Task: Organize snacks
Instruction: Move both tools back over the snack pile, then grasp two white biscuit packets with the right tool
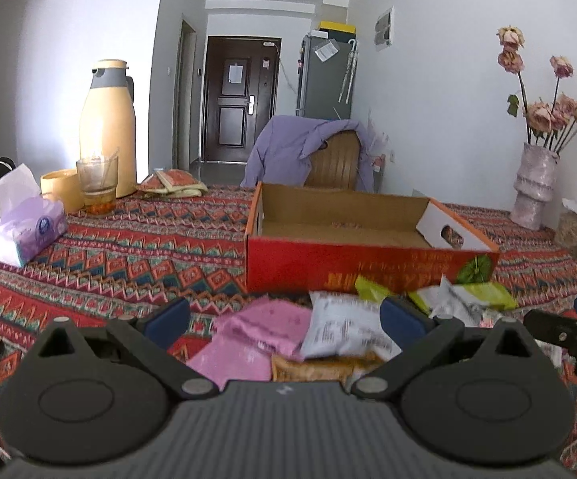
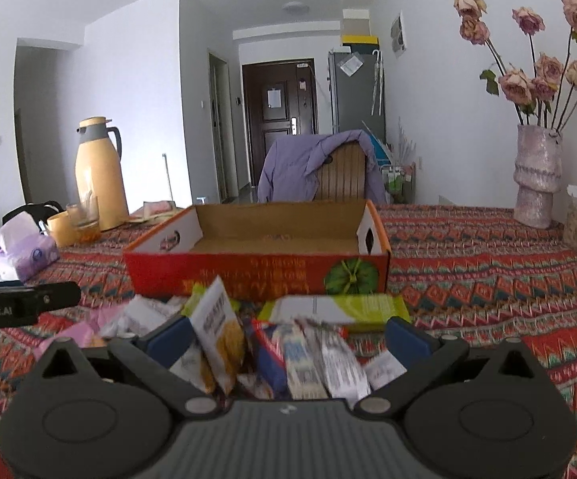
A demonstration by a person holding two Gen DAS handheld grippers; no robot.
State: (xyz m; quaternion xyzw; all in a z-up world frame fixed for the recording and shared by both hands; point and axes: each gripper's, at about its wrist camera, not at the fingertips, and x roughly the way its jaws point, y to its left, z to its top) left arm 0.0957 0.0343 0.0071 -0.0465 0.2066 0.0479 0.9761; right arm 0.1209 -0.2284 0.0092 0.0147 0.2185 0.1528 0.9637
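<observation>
Red cardboard forms the outer wall of the open box (image 2: pixel 224 275), which sits on the patterned table (image 2: pixel 488 263) with its brown inside bare except for a few crumbs. Just in front of it lies the loose pile of snack packets (image 2: pixel 288 343), several blurred so their print cannot be read.

The left hand-held gripper (image 1: pixel 284 317) hovers over the pile's left part with its blue-padded fingers spread wide and nothing between them; under it lie a pink packet (image 1: pixel 248 339) and a white packet (image 1: pixel 340 331), while a brown one beneath is largely hidden by the gripper body.

The right hand-held gripper (image 2: pixel 286 337) is likewise released, fingers apart above an upright yellow-and-white packet (image 2: pixel 220 339) and some striped wrappers (image 2: pixel 320 363) cut off by its housing. A lime-green packet (image 2: pixel 336 307) lies flat between the pile and the box.

Far left stand a yellow thermos (image 1: pixel 107 127), a glass (image 1: pixel 97 183) and a tissue pack (image 1: pixel 21 223); a vase of dried roses (image 2: pixel 538 175) stands at the right.
</observation>
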